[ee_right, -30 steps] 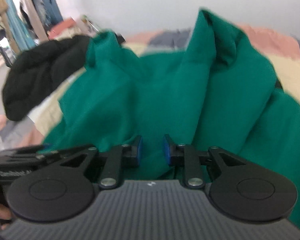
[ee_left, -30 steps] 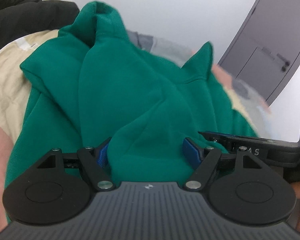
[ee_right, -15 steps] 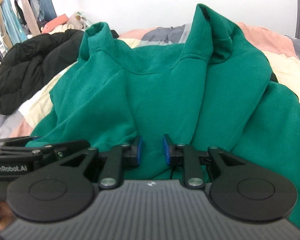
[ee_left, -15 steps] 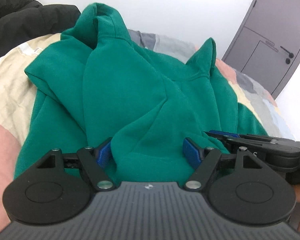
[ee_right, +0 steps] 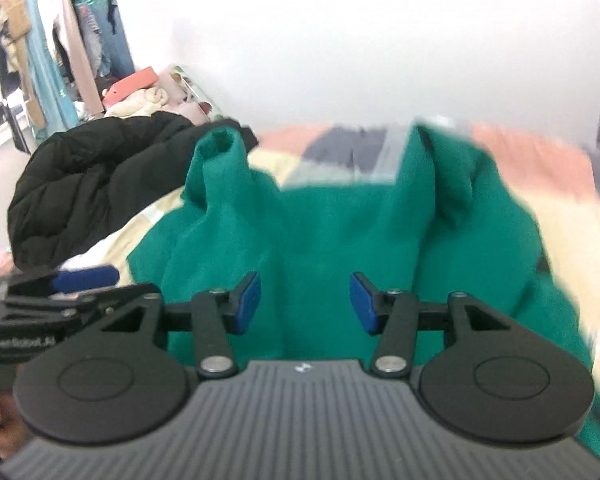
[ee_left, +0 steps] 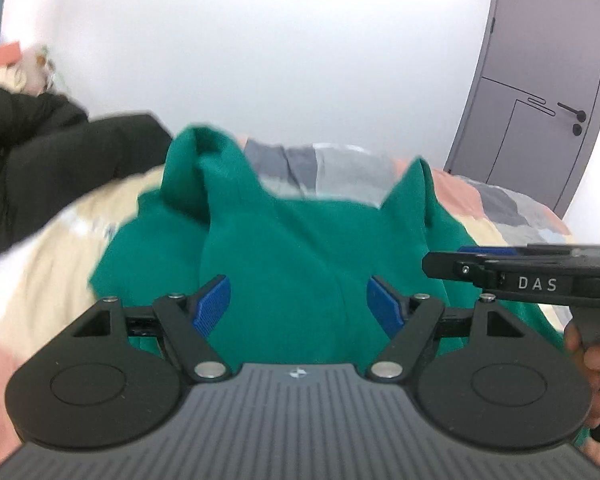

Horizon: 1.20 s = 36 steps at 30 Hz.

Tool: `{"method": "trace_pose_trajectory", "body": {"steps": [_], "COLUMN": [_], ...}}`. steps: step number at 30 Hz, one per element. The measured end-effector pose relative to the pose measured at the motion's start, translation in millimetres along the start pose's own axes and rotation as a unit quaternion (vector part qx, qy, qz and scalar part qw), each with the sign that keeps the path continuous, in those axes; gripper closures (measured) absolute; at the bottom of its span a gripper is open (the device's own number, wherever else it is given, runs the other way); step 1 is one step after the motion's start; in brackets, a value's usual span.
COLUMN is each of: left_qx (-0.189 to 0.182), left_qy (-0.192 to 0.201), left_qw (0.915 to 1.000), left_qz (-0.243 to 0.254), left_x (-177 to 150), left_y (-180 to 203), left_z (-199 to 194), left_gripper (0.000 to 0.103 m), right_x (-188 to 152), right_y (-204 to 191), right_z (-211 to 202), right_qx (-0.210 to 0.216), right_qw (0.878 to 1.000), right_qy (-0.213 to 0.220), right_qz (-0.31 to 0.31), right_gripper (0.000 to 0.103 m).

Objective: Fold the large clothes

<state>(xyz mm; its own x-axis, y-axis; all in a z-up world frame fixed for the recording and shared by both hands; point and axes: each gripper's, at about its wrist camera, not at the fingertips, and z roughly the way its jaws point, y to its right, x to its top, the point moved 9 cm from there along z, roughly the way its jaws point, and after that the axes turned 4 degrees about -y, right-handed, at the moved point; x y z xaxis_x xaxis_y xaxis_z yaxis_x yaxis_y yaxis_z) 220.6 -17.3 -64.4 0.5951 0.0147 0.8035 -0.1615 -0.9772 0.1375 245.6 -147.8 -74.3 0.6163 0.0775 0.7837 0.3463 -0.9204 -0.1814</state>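
A large green sweatshirt [ee_left: 300,240] lies bunched on a patchwork bed cover [ee_left: 36,256], with two folded corners standing up at its far side. My left gripper [ee_left: 298,302] hovers over its near part, jaws wide and pads clear of the cloth. In the right wrist view the same sweatshirt [ee_right: 324,236] fills the middle. My right gripper [ee_right: 305,305] is above its near edge. Its jaws are opening, and the fabric lies below and behind them, not pinched. Each gripper shows at the edge of the other's view: the right gripper [ee_left: 480,258] and the left gripper [ee_right: 84,278].
A black padded jacket [ee_right: 92,184] is heaped on the bed to the left of the sweatshirt. A grey door [ee_left: 540,100] stands at the right, a white wall behind the bed. Hanging clothes [ee_right: 40,48] crowd the far left. A hand [ee_left: 592,360] grips the right tool's handle.
Both grippers have lifted, so more wall shows and the sweatshirt sits lower. The right jaws have spread from a narrow gap with fabric in it. The bulge of cloth no longer fills the left jaws.
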Motion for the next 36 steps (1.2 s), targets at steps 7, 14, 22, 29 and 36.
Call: {"method": "trace_pose_trajectory", "body": {"steps": [7,14,22,29,36], "left_qx": [-0.001,0.038,0.088,0.093,0.087], "left_qy": [-0.032,-0.043,-0.069,-0.081,-0.071], "left_qw": [0.9994,0.9981,0.9921,0.9913,0.9927], "left_qz": [0.010,-0.023,-0.056,-0.047,-0.043], "left_x": [64,95,77,52,52], "left_y": [-8,-51,-101,-112,-106], "left_z": [84,162,189,196,187], "left_gripper": [0.024,0.024,0.024,0.024,0.023], "right_x": [66,89,56,21,18], "right_y": [27,68,115,132,130], "right_z": [71,120,126,143,147], "right_qx": [-0.022,-0.078,-0.124,-0.118,-0.110], "right_qw": [1.000,0.997,0.992,0.993,0.994], "right_qy": [-0.003,0.011,0.020,-0.001,-0.004], "right_qz": [-0.009,-0.007,-0.014,0.000,0.001], "right_gripper": [0.052,0.053,0.062,0.064,0.062]}}
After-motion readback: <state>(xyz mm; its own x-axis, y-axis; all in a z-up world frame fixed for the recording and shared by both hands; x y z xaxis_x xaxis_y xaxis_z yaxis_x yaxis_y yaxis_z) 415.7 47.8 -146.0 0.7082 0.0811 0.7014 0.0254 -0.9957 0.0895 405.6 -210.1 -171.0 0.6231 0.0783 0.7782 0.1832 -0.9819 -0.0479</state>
